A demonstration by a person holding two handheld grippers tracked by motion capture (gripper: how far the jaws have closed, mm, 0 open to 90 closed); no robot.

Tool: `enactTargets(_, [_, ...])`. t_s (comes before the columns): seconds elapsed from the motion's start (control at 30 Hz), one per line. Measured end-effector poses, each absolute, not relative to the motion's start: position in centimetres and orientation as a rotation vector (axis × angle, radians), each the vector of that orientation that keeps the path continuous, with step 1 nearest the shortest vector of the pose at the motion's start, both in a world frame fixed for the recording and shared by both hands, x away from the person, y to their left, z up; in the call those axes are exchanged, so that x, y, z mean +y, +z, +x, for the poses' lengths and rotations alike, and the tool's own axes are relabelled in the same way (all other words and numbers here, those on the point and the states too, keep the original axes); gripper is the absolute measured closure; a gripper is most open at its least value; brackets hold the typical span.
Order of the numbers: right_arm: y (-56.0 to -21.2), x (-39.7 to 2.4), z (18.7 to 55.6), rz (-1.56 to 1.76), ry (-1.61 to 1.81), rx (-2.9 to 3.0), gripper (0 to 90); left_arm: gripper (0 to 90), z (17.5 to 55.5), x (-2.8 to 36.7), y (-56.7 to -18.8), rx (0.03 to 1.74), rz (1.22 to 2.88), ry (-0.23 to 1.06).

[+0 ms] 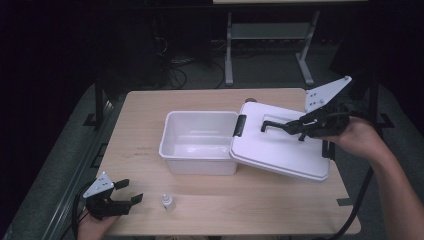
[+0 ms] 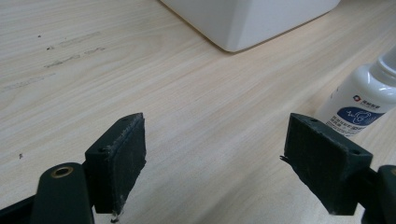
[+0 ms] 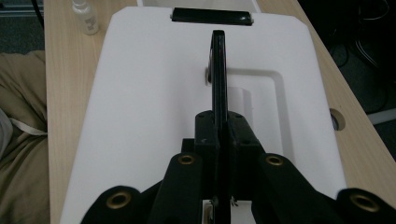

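A white lid [image 1: 280, 150] lies tilted, its left edge resting on the right rim of an open white bin [image 1: 197, 167]. My right gripper [image 1: 295, 127] is shut on the lid's raised black handle [image 1: 275, 125]. In the right gripper view the jaws [image 3: 219, 135] clamp that thin handle [image 3: 218, 70] above the lid [image 3: 149, 93]. My left gripper [image 1: 130, 191] rests open near the table's front left corner. A small white bottle [image 1: 168, 202] stands just right of it. The left gripper view has the open gripper [image 2: 215, 154] with bare table between its pads, and the bottle [image 2: 364, 105] beyond the right pad.
The bin is empty and sits mid-table; its corner [image 2: 252, 18] is ahead of the left gripper. A black latch [image 3: 212, 16] is on the lid's far edge. A metal stand [image 1: 270, 40] and cables are on the floor behind the table.
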State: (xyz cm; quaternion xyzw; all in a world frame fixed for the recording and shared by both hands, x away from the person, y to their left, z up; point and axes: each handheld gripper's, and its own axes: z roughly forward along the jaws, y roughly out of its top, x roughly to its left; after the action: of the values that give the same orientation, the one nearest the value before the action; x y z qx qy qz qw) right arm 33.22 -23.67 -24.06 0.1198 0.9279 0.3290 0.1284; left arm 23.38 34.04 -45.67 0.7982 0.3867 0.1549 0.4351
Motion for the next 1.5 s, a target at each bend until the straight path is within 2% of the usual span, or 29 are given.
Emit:
enactTargets(0.73, [-27.7, -28.1, 31.7, 0.474, 0.955, 2.703, 84.0, 20.4, 23.3, 34.0, -45.7, 0.969, 1.992, 0.392])
enactTargets(1.5, [-36.1, -28.8, 32.1, 0.571, 0.915, 2.793, 83.9, 20.4, 23.2, 34.0, -45.7, 0.970, 1.992, 0.392])
